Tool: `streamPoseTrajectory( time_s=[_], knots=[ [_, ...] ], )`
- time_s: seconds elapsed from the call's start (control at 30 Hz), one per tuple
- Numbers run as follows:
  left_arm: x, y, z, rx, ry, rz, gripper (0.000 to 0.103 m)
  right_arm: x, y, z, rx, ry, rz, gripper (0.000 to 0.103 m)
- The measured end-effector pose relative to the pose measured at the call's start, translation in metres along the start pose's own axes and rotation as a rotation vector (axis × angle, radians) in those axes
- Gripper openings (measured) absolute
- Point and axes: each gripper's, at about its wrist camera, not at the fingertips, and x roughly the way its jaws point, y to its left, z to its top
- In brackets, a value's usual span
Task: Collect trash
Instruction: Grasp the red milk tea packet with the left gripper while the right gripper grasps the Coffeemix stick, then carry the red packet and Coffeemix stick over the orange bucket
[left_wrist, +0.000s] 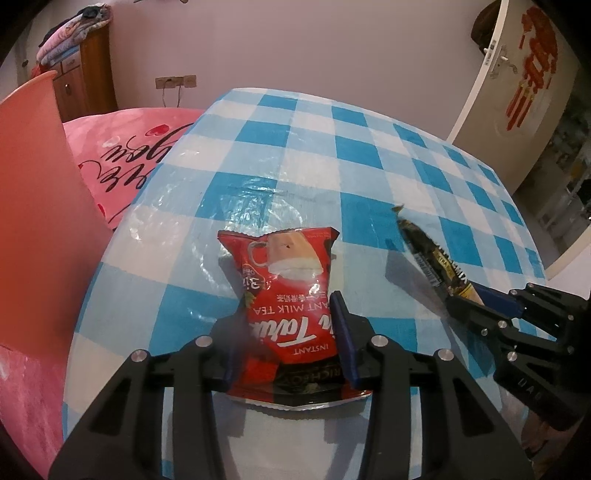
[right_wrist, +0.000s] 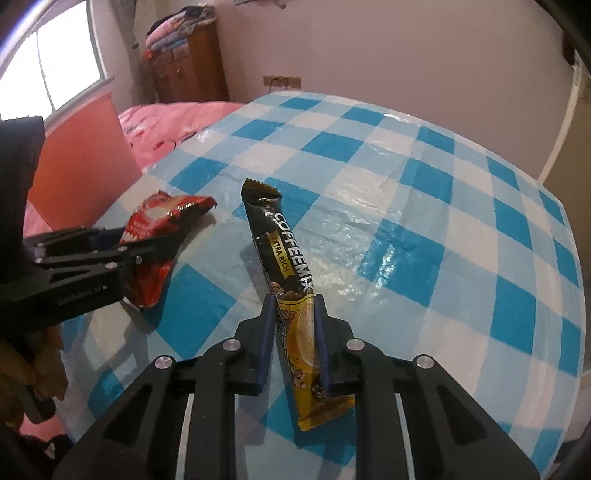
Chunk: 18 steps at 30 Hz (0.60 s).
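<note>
A red instant milk tea sachet (left_wrist: 284, 266) sits between the pads of my left gripper (left_wrist: 288, 306), which is shut on its lower half; the torn top end sticks up over the checked table (left_wrist: 369, 155). A black and yellow coffee mix stick (right_wrist: 273, 229) is pinched near its yellow end by my right gripper (right_wrist: 294, 301), shut on it, the black end pointing away. The right wrist view shows the left gripper (right_wrist: 147, 240) at the left with the red sachet (right_wrist: 159, 218). In the left wrist view the right gripper (left_wrist: 476, 295) and the stick (left_wrist: 424, 247) are at the right.
An orange-pink plastic container wall (left_wrist: 33, 184) stands close on the left of the table. Pink bedding (left_wrist: 122, 147) lies behind it, with a wooden cabinet (left_wrist: 92, 74) at the wall. A white door (left_wrist: 517, 92) stands open at the right. A person's hand (right_wrist: 44, 369) holds the left gripper.
</note>
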Motion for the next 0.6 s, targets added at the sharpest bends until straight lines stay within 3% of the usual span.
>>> streamPoseTrajectory(
  time_s=[0.6],
  knots=[
    [-0.063,0.002,0.0,0.035,-0.127,-0.07,0.043,-0.055,-0.002,-0.01,0.231,-0.076,0.125,0.021]
  ],
)
